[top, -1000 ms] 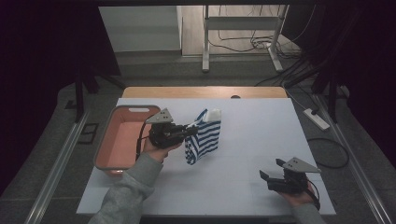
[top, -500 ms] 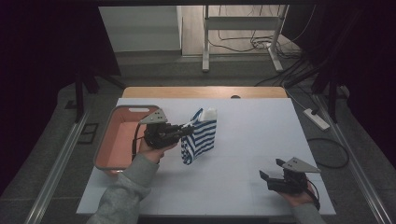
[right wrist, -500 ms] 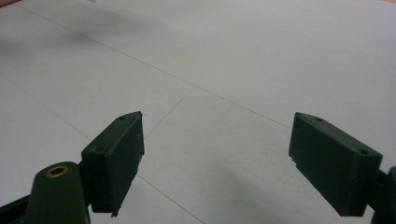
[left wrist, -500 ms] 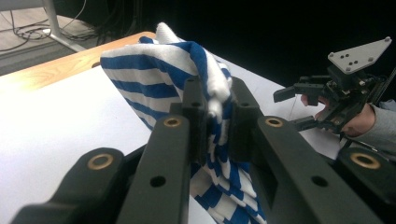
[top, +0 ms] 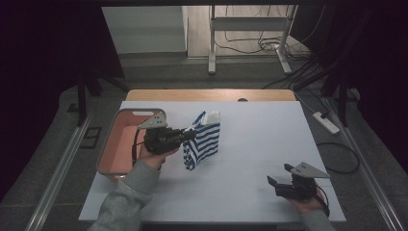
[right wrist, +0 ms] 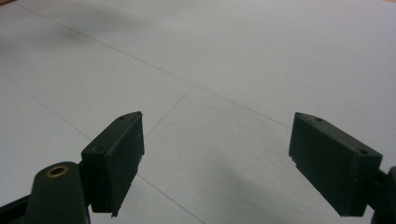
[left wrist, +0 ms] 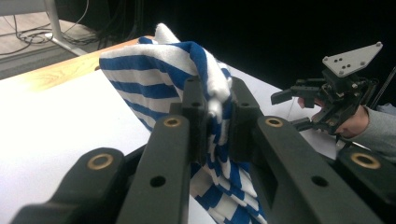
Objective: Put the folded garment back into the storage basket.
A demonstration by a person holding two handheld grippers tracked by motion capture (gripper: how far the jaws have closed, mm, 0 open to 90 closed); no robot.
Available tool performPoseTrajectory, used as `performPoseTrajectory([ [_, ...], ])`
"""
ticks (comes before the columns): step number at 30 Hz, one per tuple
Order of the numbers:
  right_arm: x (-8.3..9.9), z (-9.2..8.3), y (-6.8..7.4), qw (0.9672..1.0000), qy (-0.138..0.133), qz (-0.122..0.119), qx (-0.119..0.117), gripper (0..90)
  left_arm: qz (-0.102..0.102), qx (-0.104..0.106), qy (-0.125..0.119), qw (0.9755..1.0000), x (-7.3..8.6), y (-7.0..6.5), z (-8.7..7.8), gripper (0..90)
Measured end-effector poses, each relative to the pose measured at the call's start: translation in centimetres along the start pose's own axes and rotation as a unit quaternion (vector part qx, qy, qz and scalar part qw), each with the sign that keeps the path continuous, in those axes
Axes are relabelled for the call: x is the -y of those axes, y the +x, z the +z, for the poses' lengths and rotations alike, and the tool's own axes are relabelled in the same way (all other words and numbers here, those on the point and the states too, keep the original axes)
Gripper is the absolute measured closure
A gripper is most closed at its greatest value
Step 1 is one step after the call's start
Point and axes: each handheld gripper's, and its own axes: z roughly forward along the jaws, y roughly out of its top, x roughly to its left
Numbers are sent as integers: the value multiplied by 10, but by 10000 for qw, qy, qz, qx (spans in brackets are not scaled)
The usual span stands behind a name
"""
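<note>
A blue-and-white striped cloth (top: 204, 139) hangs bunched above the white table (top: 250, 134), just right of the tray. My left gripper (top: 191, 134) is shut on its upper edge; in the left gripper view the striped cloth (left wrist: 154, 74) is pinched between the two black jaws of that gripper (left wrist: 217, 109). My right gripper (top: 279, 179) rests low near the table's front right corner, jaws wide apart with nothing between them. In the right gripper view, that gripper (right wrist: 215, 158) frames bare white tabletop (right wrist: 224, 60). The right gripper (left wrist: 299, 109) also appears far off in the left gripper view.
A salmon-pink tray (top: 118, 144) with a grey rim lies at the table's left edge, under my left hand. A wooden strip (top: 211, 95) runs along the far edge. A metal stand (top: 250, 33) and cables sit on the floor beyond.
The left gripper has carried the striped cloth leftward, toward the tray. The right gripper has stayed in place.
</note>
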Motion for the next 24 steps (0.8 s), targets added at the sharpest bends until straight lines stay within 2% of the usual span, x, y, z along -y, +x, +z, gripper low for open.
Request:
performPoseTrajectory([
  [24,0,-1,0,10000,-7,-6,0,188,-66,-7,-99,9999,1,5,-12,807],
])
